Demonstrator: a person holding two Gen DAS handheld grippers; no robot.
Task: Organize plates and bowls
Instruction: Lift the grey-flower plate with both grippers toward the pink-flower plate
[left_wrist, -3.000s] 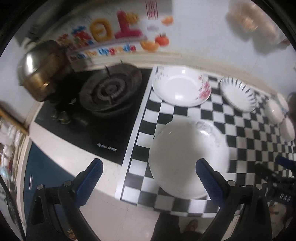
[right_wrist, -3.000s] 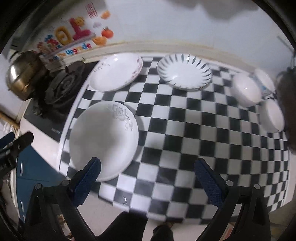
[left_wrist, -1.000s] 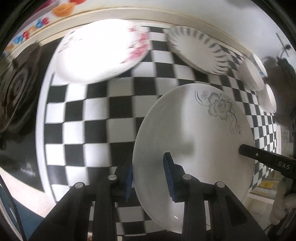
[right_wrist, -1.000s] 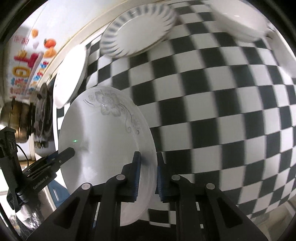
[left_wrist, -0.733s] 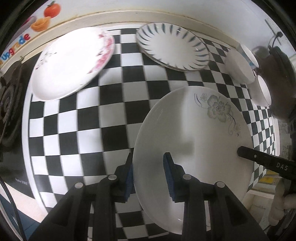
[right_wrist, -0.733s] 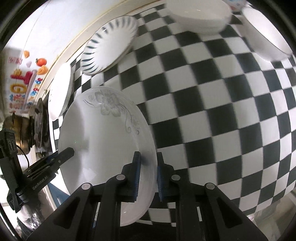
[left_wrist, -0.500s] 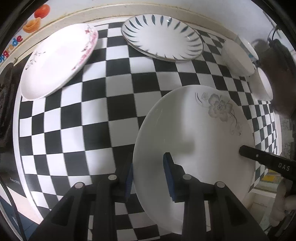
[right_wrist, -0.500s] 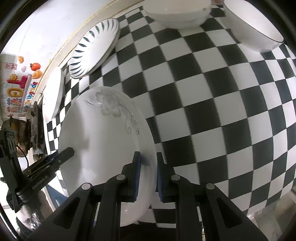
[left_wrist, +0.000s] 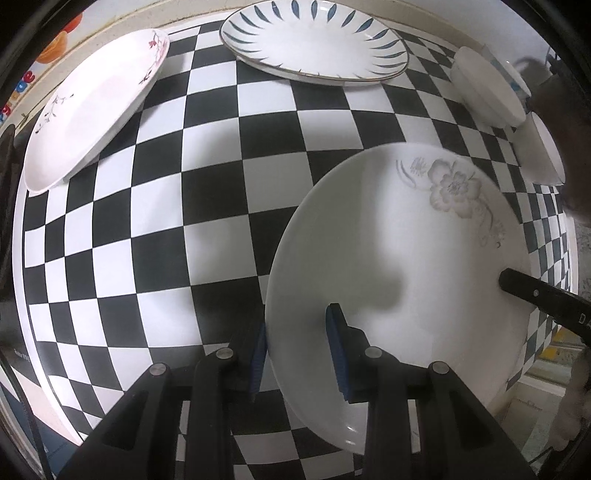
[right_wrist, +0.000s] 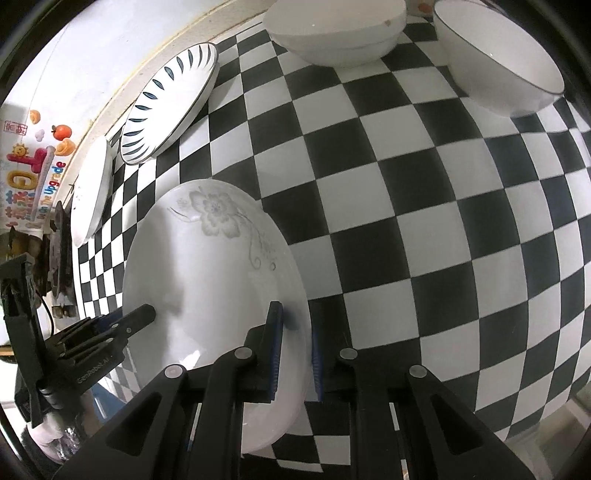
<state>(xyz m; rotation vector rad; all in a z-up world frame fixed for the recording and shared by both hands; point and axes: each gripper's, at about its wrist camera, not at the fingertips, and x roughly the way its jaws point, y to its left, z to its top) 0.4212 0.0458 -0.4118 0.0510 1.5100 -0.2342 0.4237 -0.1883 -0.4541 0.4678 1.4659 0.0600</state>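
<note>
The white plate with a grey flower is held above the checkered cloth, gripped on two opposite sides of its rim. The left gripper is clamped on the plate's left edge: one blue pad lies on the upper face, the other is under the rim. The right gripper pinches the opposite edge in the same manner, with the rim between its two blue pads. In the left wrist view, one black finger of the right gripper reaches over the plate from the right side. In the right wrist view, the left gripper appears at the left, with its finger tip on the plate.

On the far side of the cloth lies the plate with dark blue petal marks. To the left of it, near the wall, is the plate with pink blossoms. At the far right stand two white bowls close to each other: a wide one and a deeper one with a thin dark rim. They are well apart from the held plate. At the far left, beside the cloth, a dark stove burner is visible, and a colourful sticker is on the wall.
</note>
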